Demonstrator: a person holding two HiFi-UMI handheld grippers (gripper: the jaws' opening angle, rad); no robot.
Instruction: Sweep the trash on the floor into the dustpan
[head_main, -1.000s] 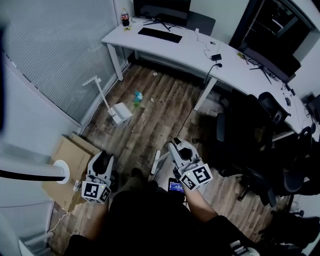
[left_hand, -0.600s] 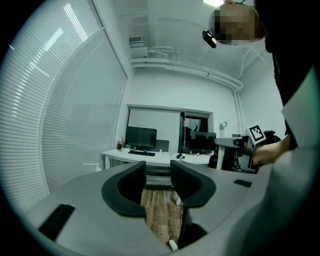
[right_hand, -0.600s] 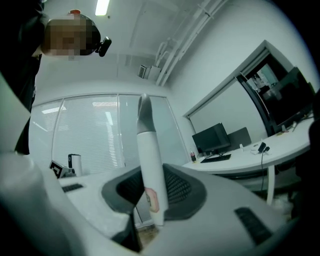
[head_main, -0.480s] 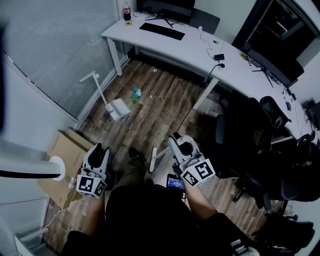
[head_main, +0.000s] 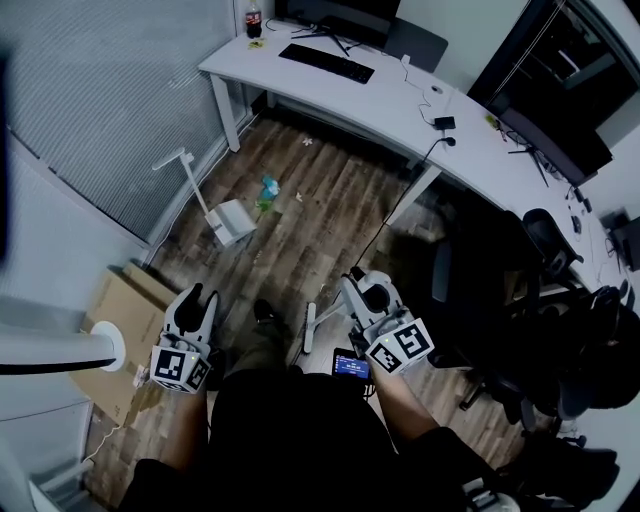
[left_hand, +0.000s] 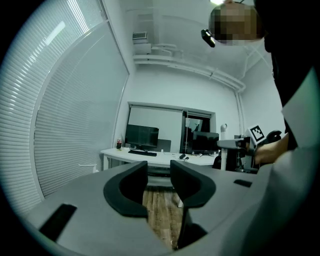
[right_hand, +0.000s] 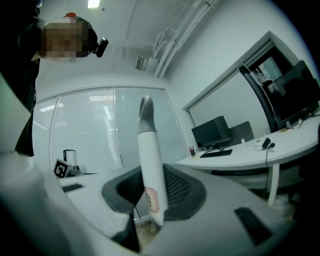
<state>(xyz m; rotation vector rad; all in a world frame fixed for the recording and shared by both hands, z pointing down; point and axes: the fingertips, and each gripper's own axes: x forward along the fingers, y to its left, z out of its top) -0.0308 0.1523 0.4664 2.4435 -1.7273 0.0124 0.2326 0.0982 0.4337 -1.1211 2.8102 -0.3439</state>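
Broom handle held; dustpan not yet collected.
Head view: trash on floor at eleven o'clock, dustpan at its seven. Left gripper view: left tool released, empty. Right gripper view: right tool clenched on broom handle; advise sweeping toward dustpan mouth.

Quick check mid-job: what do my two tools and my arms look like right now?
The left tool and right tool both have pale grey shells with dark curved jaw pads. Each carries a white cube printed with black square markers. The person wears a dark top, and the forearms are bare.
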